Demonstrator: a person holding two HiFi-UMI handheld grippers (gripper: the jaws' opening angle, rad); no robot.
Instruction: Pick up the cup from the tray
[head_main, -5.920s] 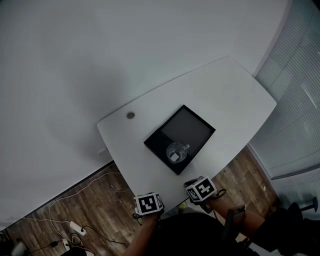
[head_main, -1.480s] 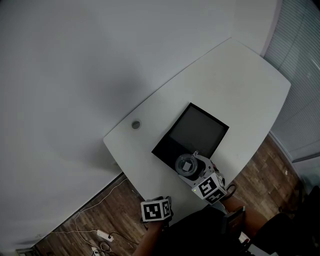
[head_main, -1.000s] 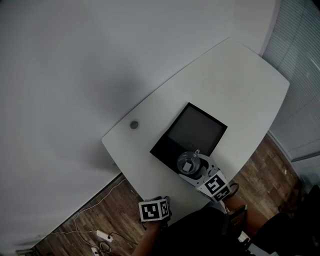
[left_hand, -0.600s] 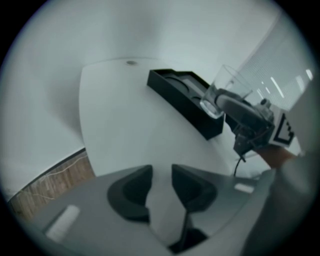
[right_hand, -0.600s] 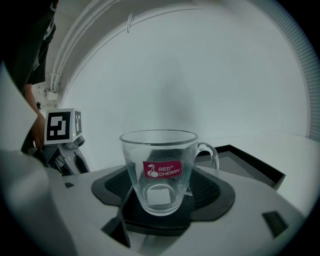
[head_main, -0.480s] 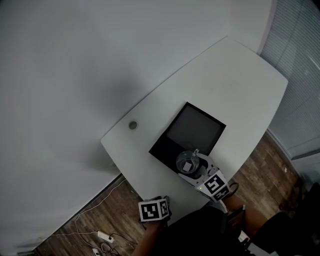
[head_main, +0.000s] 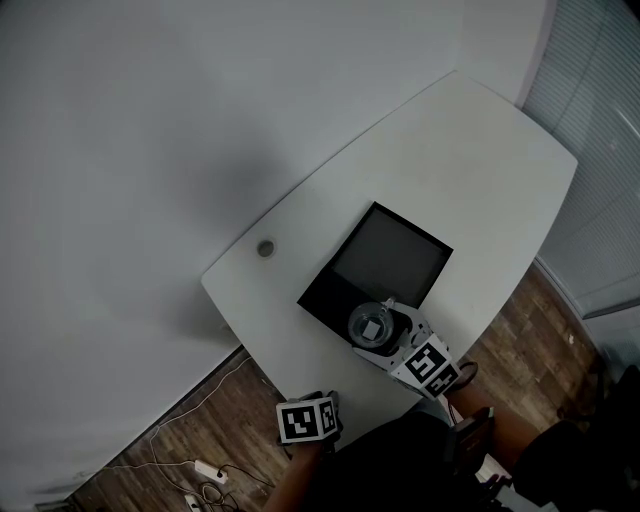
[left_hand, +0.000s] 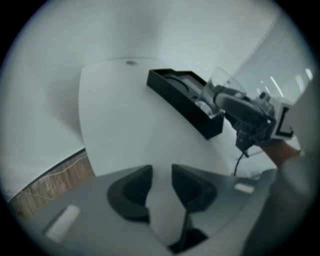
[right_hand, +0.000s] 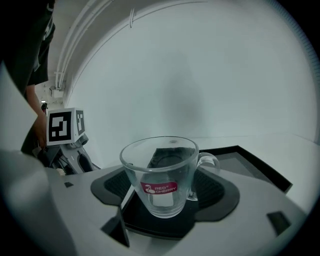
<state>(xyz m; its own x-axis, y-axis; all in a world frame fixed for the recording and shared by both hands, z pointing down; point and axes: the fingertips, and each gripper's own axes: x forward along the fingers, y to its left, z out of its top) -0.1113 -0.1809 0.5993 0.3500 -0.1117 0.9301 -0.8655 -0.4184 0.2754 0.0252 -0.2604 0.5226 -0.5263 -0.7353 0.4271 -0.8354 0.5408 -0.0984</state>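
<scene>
A clear glass cup (head_main: 370, 322) with a handle and a red label sits between the jaws of my right gripper (right_hand: 162, 195), which is shut on its sides. The cup is over the near corner of the black tray (head_main: 392, 255). In the left gripper view the cup (left_hand: 216, 89) leans a little at about the height of the tray's rim (left_hand: 186, 102). I cannot tell whether its base still touches the tray. My left gripper (left_hand: 161, 171) hangs off the table's near edge with a narrow gap between its jaws and nothing in them.
The tray lies on a white table (head_main: 470, 150) with a small round grommet (head_main: 265, 248) to its left. Cables and a power strip (head_main: 200, 468) lie on the wooden floor. Window blinds (head_main: 600, 120) stand at the right.
My right gripper has come from the table's near edge to the cup on the tray and shut on it. Over the last second it has hardly moved. The left gripper stays low.
</scene>
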